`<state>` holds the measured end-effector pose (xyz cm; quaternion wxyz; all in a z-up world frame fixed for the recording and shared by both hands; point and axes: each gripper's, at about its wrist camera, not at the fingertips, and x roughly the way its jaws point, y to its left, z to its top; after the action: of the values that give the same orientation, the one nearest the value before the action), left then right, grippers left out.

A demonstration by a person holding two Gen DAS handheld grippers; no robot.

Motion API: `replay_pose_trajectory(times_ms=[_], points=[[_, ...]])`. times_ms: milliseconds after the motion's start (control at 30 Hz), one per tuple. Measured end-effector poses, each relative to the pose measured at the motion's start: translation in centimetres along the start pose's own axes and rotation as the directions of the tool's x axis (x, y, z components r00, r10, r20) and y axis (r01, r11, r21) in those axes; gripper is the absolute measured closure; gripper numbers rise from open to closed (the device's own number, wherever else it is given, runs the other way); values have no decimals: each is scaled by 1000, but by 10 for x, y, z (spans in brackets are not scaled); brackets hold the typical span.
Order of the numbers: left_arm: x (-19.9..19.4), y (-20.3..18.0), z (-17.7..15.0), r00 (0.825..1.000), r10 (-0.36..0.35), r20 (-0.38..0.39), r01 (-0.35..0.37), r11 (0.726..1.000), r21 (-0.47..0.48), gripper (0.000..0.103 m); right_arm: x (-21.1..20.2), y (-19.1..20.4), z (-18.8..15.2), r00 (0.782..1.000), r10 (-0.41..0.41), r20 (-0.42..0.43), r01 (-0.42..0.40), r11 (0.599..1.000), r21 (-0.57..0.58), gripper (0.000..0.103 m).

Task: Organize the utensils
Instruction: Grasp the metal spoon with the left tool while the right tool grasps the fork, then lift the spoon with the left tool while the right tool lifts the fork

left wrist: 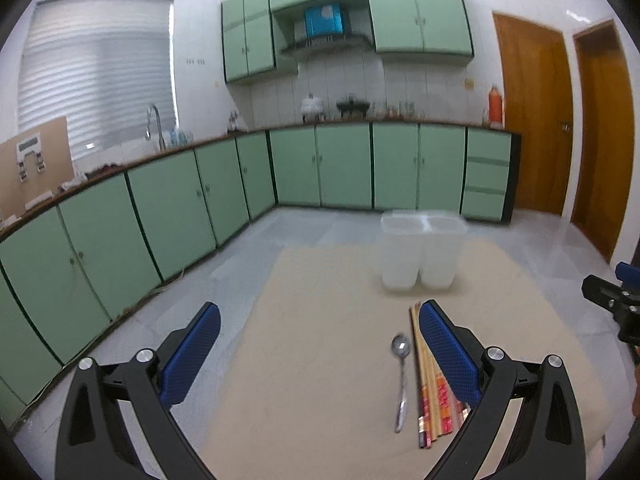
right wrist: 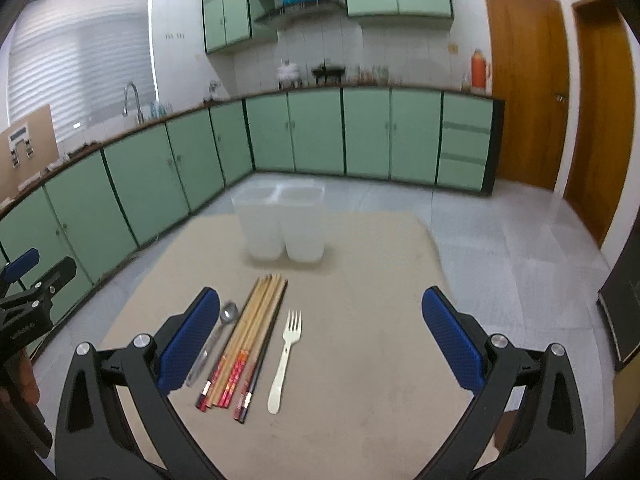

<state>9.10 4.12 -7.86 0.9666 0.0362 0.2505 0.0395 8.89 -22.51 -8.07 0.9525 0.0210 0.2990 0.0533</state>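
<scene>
1. My right gripper (right wrist: 320,328) and left gripper (left wrist: 320,340) both hang wide, holding nothing.
2. Fork (right wrist: 285,360), chopsticks (right wrist: 248,340) and spoon (right wrist: 224,328) lie lower centre; holder (right wrist: 284,224) stands above.
3. I judge the fork first: straddle its handle squarely, clear of the chopsticks.

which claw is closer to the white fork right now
Right. The white fork lies between the open right claw's fingers, just ahead of it. The left claw, also open, sits off to the fork's left, beyond the chopsticks and spoon.
</scene>
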Motion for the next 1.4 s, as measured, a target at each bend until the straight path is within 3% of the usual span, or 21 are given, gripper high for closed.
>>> replay_pose_trajectory(times_ms=[133,233,433,667,967,1033,1100,1400], points=[[38,-3,-15,995,-17,-102,17,1000,5,6,43,3,-9,996,13,-92,-13,1000,-2,9],[66,-8,-25,987,-22,-158,24,1000,9,6,72,9,-15,987,16,-158,-19,1000,-18,25],[116,-24,-43,970,-29,-240,38,999,31,6,126,18,-26,968,18,-250,-19,1000,-4,33],[144,-34,-50,952,-47,-302,63,997,40,7,172,26,-35,949,-1,-316,4,1000,11,44],[160,-34,-47,940,-79,-332,91,996,22,7,206,33,-43,918,-4,-397,24,999,44,57],[163,-38,-46,937,-98,-336,110,994,17,7,208,35,-42,921,-34,-387,46,999,21,64],[167,-43,-44,934,-106,-341,120,993,21,7,209,37,-42,925,-39,-379,45,999,9,83],[192,-64,-45,919,-117,-378,144,989,43,7,198,22,-44,927,5,-375,2,1000,19,84]])
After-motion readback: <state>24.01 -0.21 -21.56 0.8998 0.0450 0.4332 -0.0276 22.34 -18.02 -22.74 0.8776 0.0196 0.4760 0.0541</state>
